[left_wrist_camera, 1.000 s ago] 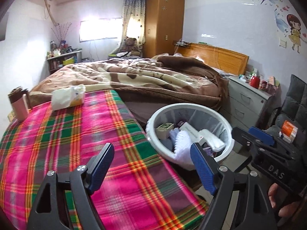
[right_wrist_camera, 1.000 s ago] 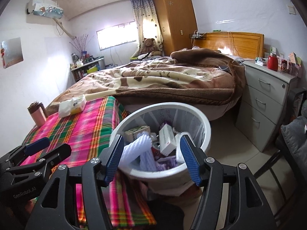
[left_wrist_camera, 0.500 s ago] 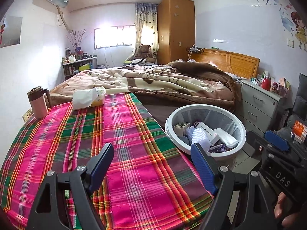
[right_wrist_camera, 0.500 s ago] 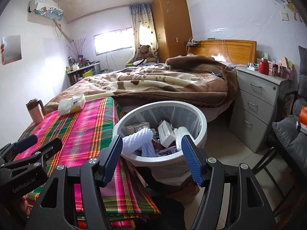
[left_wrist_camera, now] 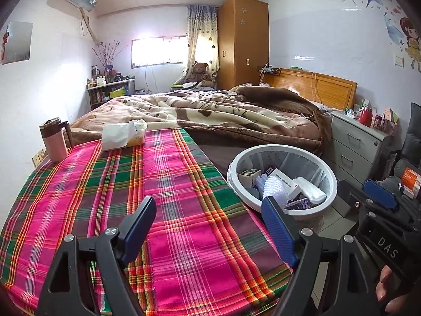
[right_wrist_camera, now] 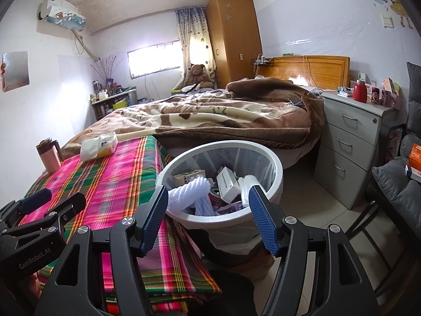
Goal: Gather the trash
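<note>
Both grippers empty, jaws spread, nothing between them: left gripper (left_wrist_camera: pixel 208 226) hangs over the plaid bench (left_wrist_camera: pixel 105 197) in the lower centre of its view; right gripper (right_wrist_camera: pixel 208 218) sits low centre, framing the near rim of the bin (right_wrist_camera: pixel 273 163). Trash is in the bin, beside the bench's right edge: a white ribbed piece (right_wrist_camera: pixel 188 192), a white box (right_wrist_camera: pixel 227 181), a small carton (right_wrist_camera: pixel 185 176), purple wrappers at the bottom. On the bench only a tissue pack (left_wrist_camera: pixel 122 135) and a mug (left_wrist_camera: pixel 54 142) at the upper left, well apart from both grippers; neither looks like trash, so collection reads as nearly or fully done. Judgement for the step: scan the cloth before withdrawing; if another piece turns up, bring it over the middle of the bin's mouth before letting go, clear of the rim. Views differ: left view shows the full bench surface and the right gripper (left_wrist_camera: pixel 379 197) at lower right, with fingertips (left_wrist_camera: pixel 386 287) behind it; right view looks deeper into the bin, shows its liner bag (right_wrist_camera: pixel 236 239) below the rim, the floor, and the left gripper (right_wrist_camera: pixel 39 202) at lower left.
</note>
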`<state>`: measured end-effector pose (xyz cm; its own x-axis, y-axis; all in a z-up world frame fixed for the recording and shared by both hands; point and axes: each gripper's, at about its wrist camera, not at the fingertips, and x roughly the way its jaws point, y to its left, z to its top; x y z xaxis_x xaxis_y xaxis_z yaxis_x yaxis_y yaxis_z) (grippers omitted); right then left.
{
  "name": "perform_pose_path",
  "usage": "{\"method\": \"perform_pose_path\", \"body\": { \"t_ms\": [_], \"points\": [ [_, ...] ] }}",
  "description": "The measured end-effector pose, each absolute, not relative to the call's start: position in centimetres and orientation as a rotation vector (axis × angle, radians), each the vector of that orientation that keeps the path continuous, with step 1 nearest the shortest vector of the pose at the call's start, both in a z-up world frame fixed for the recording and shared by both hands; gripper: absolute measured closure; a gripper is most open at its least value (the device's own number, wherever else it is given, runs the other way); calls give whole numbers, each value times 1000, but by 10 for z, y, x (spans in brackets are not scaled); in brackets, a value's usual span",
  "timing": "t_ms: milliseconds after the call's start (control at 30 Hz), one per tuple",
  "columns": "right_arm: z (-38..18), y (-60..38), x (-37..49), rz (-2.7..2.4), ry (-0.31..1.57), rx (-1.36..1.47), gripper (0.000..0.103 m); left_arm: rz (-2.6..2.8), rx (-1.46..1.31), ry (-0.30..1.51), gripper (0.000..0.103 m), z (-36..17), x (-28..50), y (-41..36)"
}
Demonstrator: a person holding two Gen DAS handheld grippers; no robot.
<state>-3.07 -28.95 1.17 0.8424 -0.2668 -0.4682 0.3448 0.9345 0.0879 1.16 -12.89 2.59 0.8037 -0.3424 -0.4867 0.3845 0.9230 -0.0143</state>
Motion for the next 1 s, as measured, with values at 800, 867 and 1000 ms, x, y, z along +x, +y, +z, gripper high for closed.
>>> {"method": "perform_pose_path", "body": {
  "t_ms": [800, 867, 1000],
  "points": [
    [12, -286, -32, -325, 473, 176, 38, -386, 77, 509, 19, 28, 9, -127],
    [12, -286, -32, -326, 474, 175, 38, -387, 79, 510, 19, 28, 9, -128],
    [12, -286, -32, -326, 475, 178, 38, -386, 78, 509, 19, 28, 8, -127]
  ]
}}
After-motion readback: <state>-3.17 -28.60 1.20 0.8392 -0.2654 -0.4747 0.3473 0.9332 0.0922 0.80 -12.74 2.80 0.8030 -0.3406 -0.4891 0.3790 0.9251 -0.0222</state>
